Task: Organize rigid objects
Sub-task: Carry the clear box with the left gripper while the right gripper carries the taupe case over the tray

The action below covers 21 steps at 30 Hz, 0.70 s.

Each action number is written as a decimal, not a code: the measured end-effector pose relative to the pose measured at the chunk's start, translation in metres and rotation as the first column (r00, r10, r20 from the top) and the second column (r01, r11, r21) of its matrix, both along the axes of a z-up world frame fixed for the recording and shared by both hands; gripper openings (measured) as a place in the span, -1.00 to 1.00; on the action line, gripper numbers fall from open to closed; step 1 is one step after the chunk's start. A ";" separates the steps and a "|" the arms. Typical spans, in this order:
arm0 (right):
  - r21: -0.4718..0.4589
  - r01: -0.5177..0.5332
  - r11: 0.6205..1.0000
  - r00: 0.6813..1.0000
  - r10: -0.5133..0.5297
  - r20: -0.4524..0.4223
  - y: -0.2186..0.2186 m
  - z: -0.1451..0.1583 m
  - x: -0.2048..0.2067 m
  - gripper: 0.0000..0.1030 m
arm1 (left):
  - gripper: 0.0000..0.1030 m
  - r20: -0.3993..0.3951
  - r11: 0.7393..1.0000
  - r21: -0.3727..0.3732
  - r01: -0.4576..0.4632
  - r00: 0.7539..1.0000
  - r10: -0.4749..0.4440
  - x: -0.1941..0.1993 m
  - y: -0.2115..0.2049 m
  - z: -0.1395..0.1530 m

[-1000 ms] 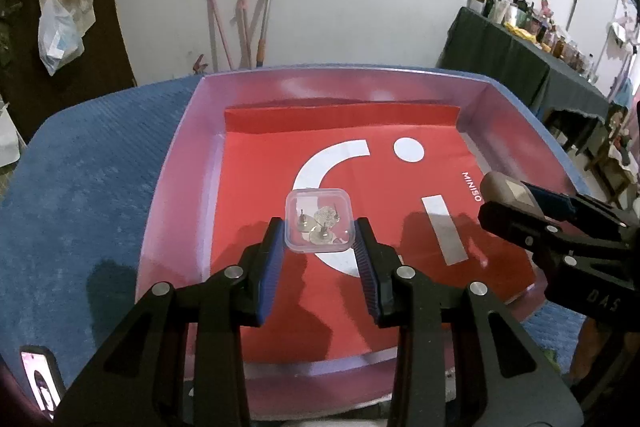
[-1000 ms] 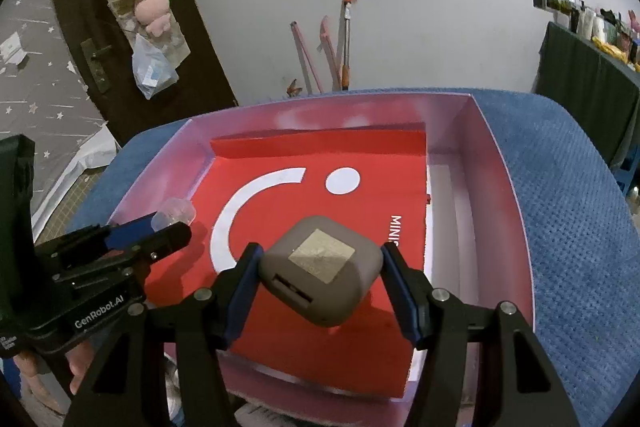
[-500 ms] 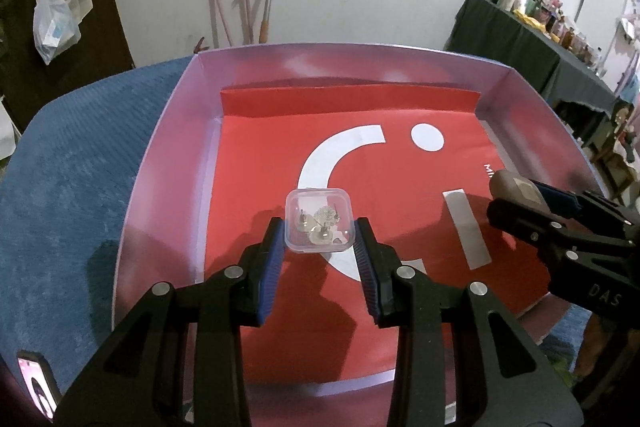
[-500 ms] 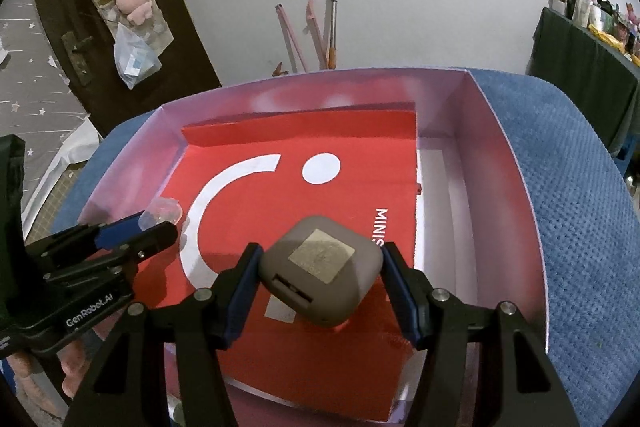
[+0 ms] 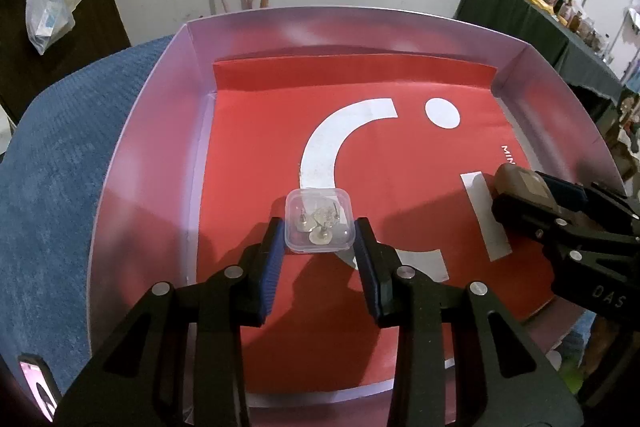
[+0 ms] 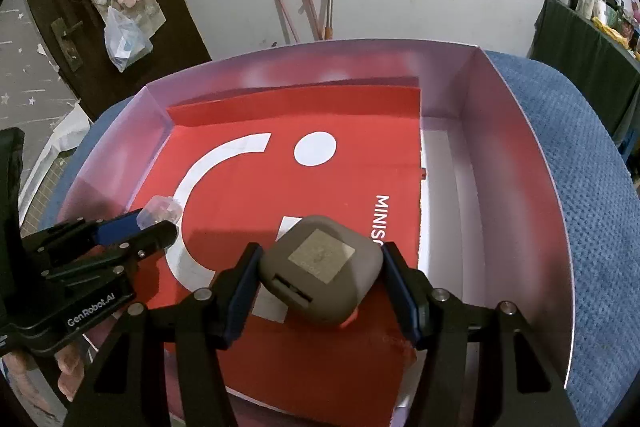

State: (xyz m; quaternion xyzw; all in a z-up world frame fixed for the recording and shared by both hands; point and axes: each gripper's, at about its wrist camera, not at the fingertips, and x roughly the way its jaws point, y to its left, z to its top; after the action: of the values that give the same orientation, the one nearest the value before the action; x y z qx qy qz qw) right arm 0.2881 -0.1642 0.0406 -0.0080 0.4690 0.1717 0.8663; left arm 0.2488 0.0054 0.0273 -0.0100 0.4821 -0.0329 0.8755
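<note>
Between the blue-padded fingers of the left gripper point(image 5: 319, 241), a small clear box point(image 5: 319, 219) of metal studs sits clamped above the red sheet point(image 5: 280, 147) lining the tray point(image 5: 152, 131), while the right gripper point(image 6: 321, 269) is closed on a rounded grey case point(image 6: 320, 269) over the sheet's near right part. The box's slick, hard plastic walls could slip from the pads if the squeeze eases. The case, smooth and pebble-shaped, looks held askew and may twist out when lowered.
</note>
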 end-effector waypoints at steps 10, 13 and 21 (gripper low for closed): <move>-0.018 -0.002 1.000 1.000 0.002 -0.012 0.004 -0.002 0.004 0.22 | -0.36 -0.012 1.000 -0.004 0.002 1.000 -0.002 0.004 0.001 0.000; -0.014 -0.001 1.000 1.000 0.001 -0.014 0.004 -0.002 0.004 0.22 | -0.36 -0.012 1.000 -0.005 0.002 1.000 -0.002 0.004 0.001 0.000; -0.008 0.001 1.000 1.000 -0.001 -0.018 0.003 -0.003 0.005 0.22 | -0.36 -0.013 1.000 -0.010 0.001 1.000 -0.001 0.003 0.001 0.000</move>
State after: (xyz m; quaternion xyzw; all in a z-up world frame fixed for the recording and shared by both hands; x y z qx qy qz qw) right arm 0.2931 -0.1614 0.0373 -0.0097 0.4773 0.1693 0.8622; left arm 0.2521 0.0069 0.0270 -0.0142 0.4875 -0.0356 0.8723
